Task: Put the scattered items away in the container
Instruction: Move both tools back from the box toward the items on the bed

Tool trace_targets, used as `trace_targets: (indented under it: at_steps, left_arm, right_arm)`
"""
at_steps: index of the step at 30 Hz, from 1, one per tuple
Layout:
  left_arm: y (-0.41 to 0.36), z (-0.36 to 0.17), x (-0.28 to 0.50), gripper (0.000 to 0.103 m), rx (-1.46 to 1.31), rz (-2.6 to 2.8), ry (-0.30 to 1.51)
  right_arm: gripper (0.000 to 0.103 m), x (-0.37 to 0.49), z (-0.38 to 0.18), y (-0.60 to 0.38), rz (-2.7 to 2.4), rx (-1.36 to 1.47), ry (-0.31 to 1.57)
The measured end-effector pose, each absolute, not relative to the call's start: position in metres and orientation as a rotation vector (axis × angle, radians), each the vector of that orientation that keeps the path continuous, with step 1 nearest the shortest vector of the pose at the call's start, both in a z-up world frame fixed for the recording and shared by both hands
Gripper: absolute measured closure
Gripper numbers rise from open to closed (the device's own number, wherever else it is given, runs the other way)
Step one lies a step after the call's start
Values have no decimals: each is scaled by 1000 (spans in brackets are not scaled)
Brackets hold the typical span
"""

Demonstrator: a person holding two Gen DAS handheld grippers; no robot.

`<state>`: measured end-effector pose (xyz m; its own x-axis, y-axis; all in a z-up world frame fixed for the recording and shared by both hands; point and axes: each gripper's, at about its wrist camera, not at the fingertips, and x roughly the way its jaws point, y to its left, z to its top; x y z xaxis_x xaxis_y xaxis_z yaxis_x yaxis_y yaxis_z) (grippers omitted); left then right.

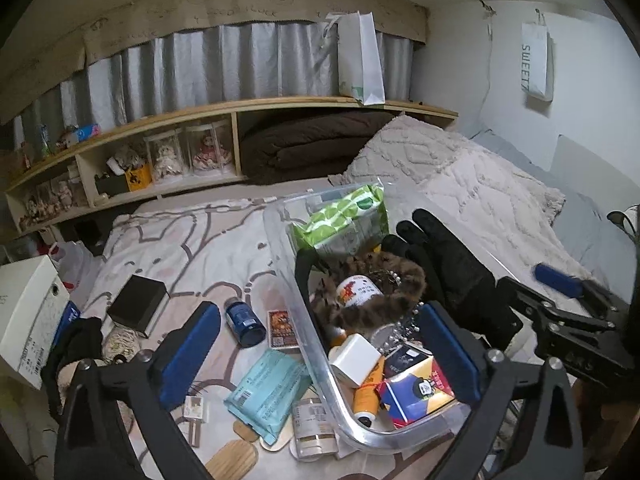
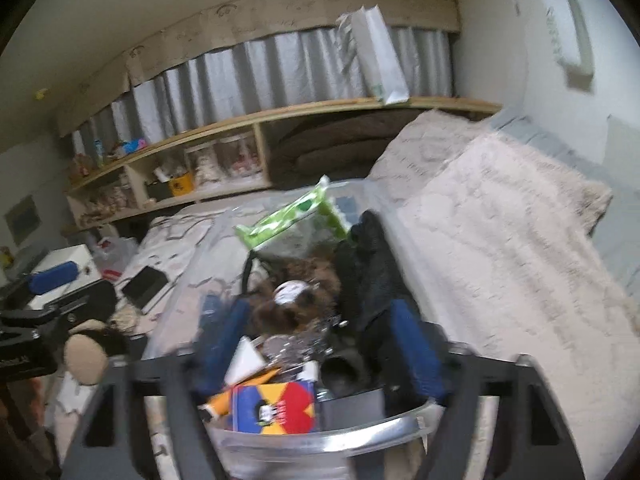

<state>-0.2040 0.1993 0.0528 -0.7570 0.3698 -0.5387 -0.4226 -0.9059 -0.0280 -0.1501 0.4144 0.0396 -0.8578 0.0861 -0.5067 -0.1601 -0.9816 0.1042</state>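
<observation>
A clear plastic container (image 1: 320, 380) sits on the bed, holding a green wipes pack (image 1: 344, 216), a black glove (image 1: 448, 264), a furry brown piece (image 1: 384, 308), a white cube (image 1: 354, 360) and a colourful box (image 1: 416, 392). My left gripper (image 1: 318, 356) is open wide and straddles the container's near left wall with nothing in it. On the bedcover to its left lie a blue bottle (image 1: 244, 322), a teal packet (image 1: 268, 396), a card pack (image 1: 282, 328), a black box (image 1: 138, 310) and a jar (image 1: 314, 424). My right gripper (image 2: 320, 348) hangs open over the container (image 2: 360, 432), beside the glove (image 2: 368, 272).
A white carton (image 1: 28, 320) and dark cloth (image 1: 76, 344) sit at the bed's left edge. A wooden shelf (image 1: 240, 106) with dolls runs along the back. A thick cream blanket (image 1: 480, 184) rises right of the container. Wooden pieces (image 1: 232, 460) lie near the front.
</observation>
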Motion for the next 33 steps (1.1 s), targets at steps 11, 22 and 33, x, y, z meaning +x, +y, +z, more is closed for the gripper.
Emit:
trace_targets:
  at_steps: [11,22,33]
  left_arm:
    - [182,66,-197,0,-704,2618,105]
    - [148,80,-183,0,-655,2673,92]
    - [95,83,-157,0,-615,2745,55]
  right_arm:
    - [0,-139,58,396,2873,-637,71]
    - [0,-131,69,370,2925,-596,63]
    - [0,-120,79,327,3015,-581,3]
